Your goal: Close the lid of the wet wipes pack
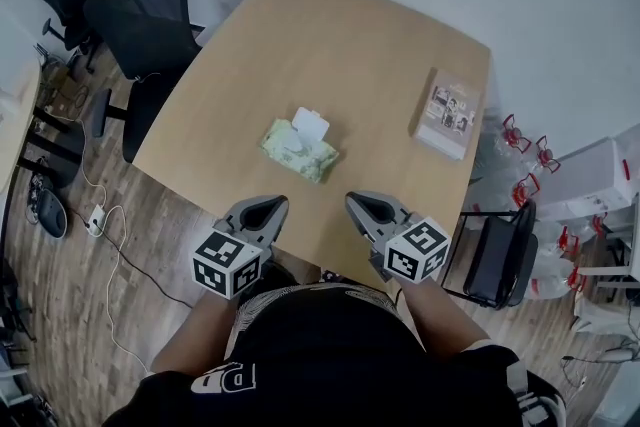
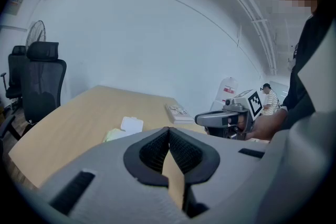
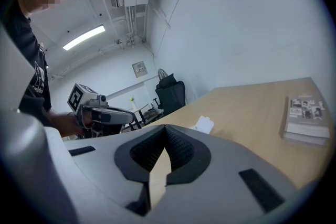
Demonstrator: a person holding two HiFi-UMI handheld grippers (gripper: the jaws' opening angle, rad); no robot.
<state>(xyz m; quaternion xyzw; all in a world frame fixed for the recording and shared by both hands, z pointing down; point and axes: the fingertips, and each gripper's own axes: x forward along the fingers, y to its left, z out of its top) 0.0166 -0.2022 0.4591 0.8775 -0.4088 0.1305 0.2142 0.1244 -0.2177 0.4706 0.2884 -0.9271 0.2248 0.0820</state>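
Green wet wipes pack [image 1: 298, 151] lying flat around the middle of the counter [image 1: 330, 35], somewhat closer to the near edge, with the white lid [image 1: 311, 125] flipped open on the far side. Left gripper [image 1: 262, 210] and right gripper [image 1: 368, 207] held side by side over the near edge, apart from each other and not touching the pack. Fingers [image 2: 152, 148] of both closed together at the tips, nothing gripped between. Book [image 1: 449, 111] lying flat by the right edge of the counter. Black office chair [image 1: 140, 15] standing beside the left edge
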